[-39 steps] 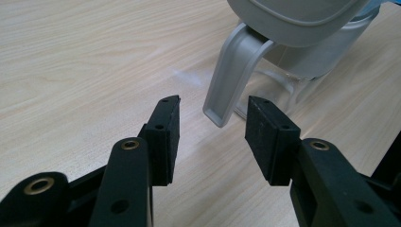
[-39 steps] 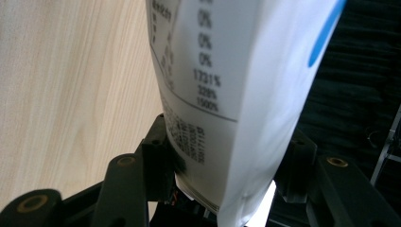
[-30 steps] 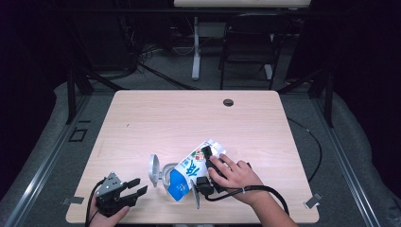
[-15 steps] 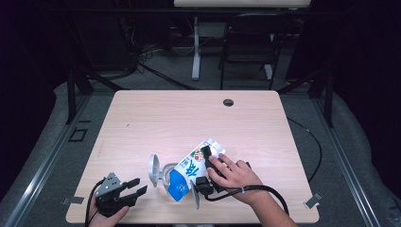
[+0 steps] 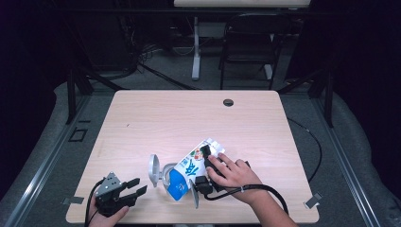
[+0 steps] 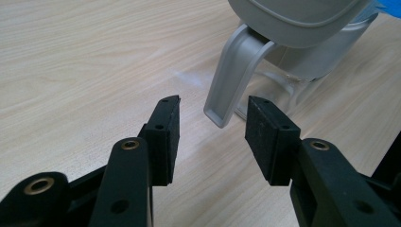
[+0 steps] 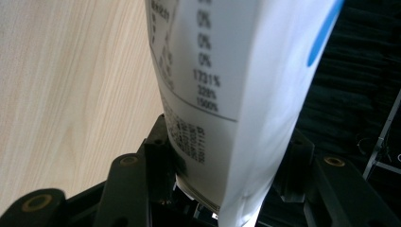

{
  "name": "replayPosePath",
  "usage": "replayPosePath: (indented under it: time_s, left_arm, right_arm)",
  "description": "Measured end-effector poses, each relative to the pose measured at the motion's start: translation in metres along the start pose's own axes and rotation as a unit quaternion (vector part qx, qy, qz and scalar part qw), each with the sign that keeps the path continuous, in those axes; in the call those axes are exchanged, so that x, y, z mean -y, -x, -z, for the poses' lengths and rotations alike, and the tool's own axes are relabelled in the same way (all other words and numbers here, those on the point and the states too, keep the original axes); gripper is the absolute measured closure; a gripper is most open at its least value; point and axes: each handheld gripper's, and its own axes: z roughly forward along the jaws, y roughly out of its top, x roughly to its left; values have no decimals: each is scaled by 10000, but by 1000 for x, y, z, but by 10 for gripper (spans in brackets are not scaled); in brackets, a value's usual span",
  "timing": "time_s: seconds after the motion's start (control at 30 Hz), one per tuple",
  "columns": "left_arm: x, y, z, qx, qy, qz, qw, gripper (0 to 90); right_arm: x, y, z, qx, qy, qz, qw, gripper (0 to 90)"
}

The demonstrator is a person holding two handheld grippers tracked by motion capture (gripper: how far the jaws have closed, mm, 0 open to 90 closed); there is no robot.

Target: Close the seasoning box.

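A white carton (image 5: 191,166) with blue and green print lies tilted near the table's front edge. Its blue end sits against a clear jug (image 5: 166,173) whose grey lid (image 5: 153,169) stands flipped open. My right gripper (image 5: 203,167) is shut on the carton, a hand on top of it. In the right gripper view the carton's printed side (image 7: 213,85) fills the gap between the jaws of the right gripper (image 7: 226,158). My left gripper (image 5: 138,186) rests open at the front left. Its own view shows the left gripper (image 6: 213,116) just short of the jug's grey handle (image 6: 231,80), nothing between its jaws.
The wooden table (image 5: 189,118) has a round cable hole (image 5: 228,102) near its far edge. A black cable (image 5: 265,191) trails from the right gripper across the front right. Chairs and a desk leg (image 5: 196,47) stand on the dark floor beyond.
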Motion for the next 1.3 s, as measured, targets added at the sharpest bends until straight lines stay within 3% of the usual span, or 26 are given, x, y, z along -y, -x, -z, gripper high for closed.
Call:
replayPosePath:
  time_s: [1.3]
  left_arm:
    - [0, -2, 1, 21, -33, -16, 10000, 559]
  right_arm:
    - [-5, 3, -2, 37, -27, 165, 9999, 528]
